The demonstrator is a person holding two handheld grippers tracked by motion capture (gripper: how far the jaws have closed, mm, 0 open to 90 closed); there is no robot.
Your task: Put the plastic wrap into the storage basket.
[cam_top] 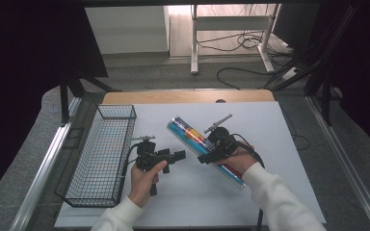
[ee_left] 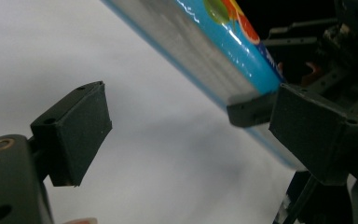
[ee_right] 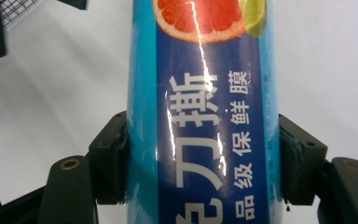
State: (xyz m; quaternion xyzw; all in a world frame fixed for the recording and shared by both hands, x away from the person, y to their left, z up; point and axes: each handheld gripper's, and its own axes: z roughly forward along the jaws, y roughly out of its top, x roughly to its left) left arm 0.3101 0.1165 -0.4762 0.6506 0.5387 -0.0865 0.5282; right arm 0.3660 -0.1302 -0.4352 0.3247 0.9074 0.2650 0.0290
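Note:
A long blue cling-film box (cam_top: 198, 143) with fruit pictures and white lettering lies slanted over the white table sheet (cam_top: 274, 130). My right gripper (cam_top: 211, 156) is shut on the cling-film box (ee_right: 200, 121) near its middle, a pad pressed on each long side. My left gripper (cam_top: 178, 156) stands open to the left of the box, held in the person's left hand, its jaws pointing right toward it. In the left gripper view the box (ee_left: 223, 46) crosses the upper right, beyond the fingertips (ee_left: 74, 130), with nothing between them.
A black wire basket (cam_top: 103, 154) stands along the left edge of the sheet; its corner (ee_right: 16, 9) shows in the right gripper view. Beyond the table are a desk frame (cam_top: 231, 29) and floor cables (cam_top: 250, 43).

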